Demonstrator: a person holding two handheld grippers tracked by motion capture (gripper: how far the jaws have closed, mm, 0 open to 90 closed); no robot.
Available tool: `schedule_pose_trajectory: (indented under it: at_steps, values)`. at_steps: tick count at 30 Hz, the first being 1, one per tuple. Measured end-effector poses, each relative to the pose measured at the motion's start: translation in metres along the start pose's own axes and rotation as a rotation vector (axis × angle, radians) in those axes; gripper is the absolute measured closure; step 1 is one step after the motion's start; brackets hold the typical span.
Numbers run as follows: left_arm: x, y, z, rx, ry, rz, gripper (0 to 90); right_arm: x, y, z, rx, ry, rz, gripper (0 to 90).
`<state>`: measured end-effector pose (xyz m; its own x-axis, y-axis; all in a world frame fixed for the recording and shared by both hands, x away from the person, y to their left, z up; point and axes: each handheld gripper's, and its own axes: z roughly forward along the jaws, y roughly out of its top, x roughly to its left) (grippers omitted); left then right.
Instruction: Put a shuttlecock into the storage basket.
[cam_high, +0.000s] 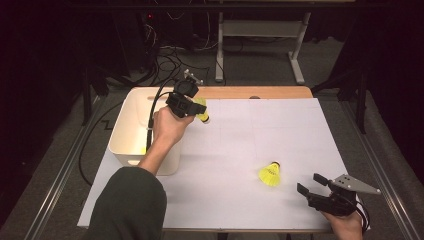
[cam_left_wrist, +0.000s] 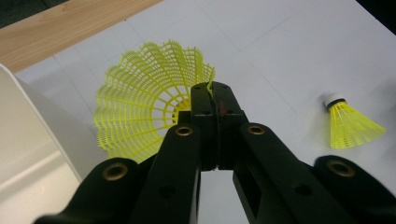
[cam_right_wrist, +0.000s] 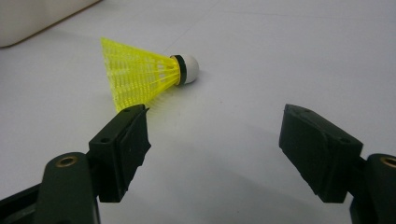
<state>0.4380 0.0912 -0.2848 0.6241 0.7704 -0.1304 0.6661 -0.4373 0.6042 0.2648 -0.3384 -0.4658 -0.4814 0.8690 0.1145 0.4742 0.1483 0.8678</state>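
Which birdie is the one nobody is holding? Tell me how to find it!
Look at the white table, then toward its near right side, in front of the open right gripper. The loose yellow shuttlecock lies there on its side, while the other shuttlecock is pinched in the left gripper beside the white bin.

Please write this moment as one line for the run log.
left gripper: shut on held shuttlecock rim, beside bin | right gripper: open, nothing between | second shuttlecock: lying on table
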Motion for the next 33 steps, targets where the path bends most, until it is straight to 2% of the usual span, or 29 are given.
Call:
schedule_pose_trajectory:
  at_steps: [33]
  values:
    - [0.013, -0.004, -0.02, -0.026, 0.03, -0.022, 89.7, 0.0, 0.0, 0.0, 0.0, 0.002, -0.001, 24.8]
